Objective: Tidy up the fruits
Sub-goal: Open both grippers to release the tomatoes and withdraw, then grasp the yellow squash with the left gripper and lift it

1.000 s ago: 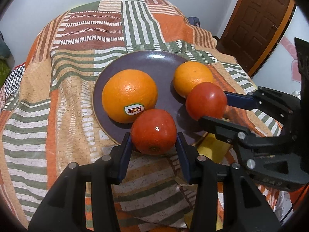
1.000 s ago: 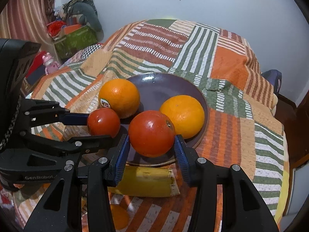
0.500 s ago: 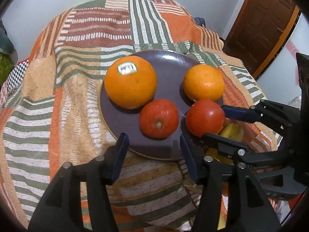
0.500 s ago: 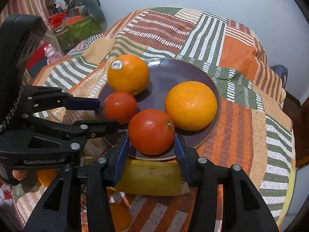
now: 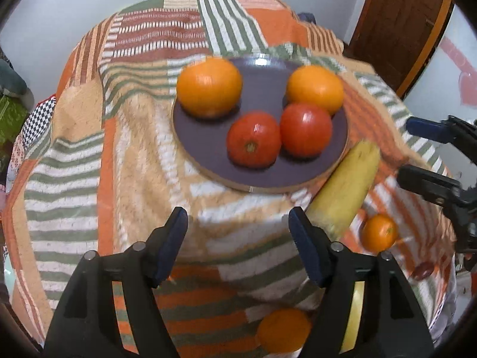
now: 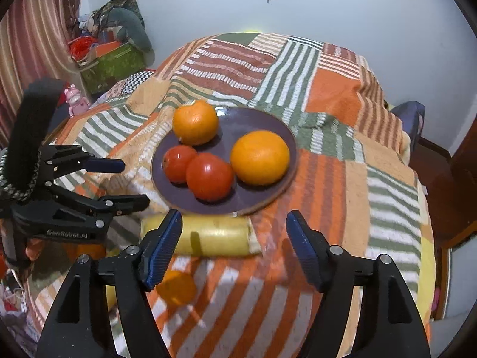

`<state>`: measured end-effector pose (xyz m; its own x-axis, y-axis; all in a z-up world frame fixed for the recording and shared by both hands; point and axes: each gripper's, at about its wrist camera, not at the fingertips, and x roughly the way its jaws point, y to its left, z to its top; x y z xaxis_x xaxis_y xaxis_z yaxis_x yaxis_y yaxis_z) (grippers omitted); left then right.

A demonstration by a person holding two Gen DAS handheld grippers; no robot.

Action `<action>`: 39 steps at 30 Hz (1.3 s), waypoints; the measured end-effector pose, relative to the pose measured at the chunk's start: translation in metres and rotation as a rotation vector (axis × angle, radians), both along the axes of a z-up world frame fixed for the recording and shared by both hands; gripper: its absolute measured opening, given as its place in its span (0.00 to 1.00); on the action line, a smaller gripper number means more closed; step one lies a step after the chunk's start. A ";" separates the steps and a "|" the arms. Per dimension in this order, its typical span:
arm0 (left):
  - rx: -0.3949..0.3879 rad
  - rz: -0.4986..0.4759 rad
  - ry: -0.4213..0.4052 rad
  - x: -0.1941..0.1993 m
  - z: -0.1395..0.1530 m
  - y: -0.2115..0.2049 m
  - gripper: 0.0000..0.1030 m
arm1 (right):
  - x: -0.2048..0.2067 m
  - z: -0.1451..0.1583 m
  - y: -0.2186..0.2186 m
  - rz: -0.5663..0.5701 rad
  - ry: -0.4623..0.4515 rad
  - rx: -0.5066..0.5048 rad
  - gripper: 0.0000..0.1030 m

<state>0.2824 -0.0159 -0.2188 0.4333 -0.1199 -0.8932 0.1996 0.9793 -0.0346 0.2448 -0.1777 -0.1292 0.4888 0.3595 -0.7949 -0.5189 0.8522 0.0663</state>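
A dark purple plate [image 5: 262, 176] [image 6: 256, 119] on the striped cloth holds two oranges [image 5: 209, 86] [image 6: 260, 157] and two red tomatoes [image 5: 253, 140] [image 6: 209, 176]. My left gripper [image 5: 238, 244] is open and empty, a little short of the plate's near rim; it also shows in the right wrist view [image 6: 125, 183]. My right gripper [image 6: 234, 244] is open and empty, pulled back from the plate; it also shows in the left wrist view [image 5: 417, 152]. A yellow banana [image 5: 342, 191] [image 6: 214, 235] lies against the plate's rim.
Two small oranges [image 5: 379, 232] [image 5: 283, 329] lie on the cloth near me, one of them also in the right wrist view [image 6: 176, 288]. A small dark red fruit [image 5: 421, 270] lies at the right. A wooden door [image 5: 396, 21] stands behind. Boxes and toys [image 6: 110, 56] sit left of the table.
Both grippers let go of their tomatoes, which now rest on the plate. Both grippers have opened wider and drawn back toward me, bringing the banana and small oranges into view.
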 end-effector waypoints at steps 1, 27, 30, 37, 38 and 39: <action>0.004 -0.001 0.006 -0.001 -0.002 0.001 0.68 | -0.002 -0.002 0.000 -0.001 0.007 0.000 0.73; -0.031 0.078 -0.022 -0.036 0.014 0.038 0.71 | 0.004 -0.031 0.052 0.003 0.047 -0.128 0.99; -0.030 0.057 -0.038 -0.044 0.023 0.031 0.71 | 0.000 -0.026 0.040 -0.015 0.050 -0.118 0.86; -0.053 0.021 -0.050 -0.071 0.038 0.010 0.71 | -0.006 -0.018 0.012 -0.063 0.088 -0.064 0.62; -0.052 0.017 -0.051 -0.076 0.040 0.007 0.71 | -0.007 -0.017 0.006 -0.078 0.086 -0.058 0.60; -0.051 0.012 -0.051 -0.080 0.041 0.004 0.71 | -0.008 -0.015 0.000 -0.102 0.077 -0.060 0.56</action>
<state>0.2027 -0.0122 -0.1777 0.4797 -0.1594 -0.8628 0.1905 0.9788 -0.0749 0.2371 -0.1776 -0.1439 0.4573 0.2614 -0.8500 -0.4251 0.9038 0.0493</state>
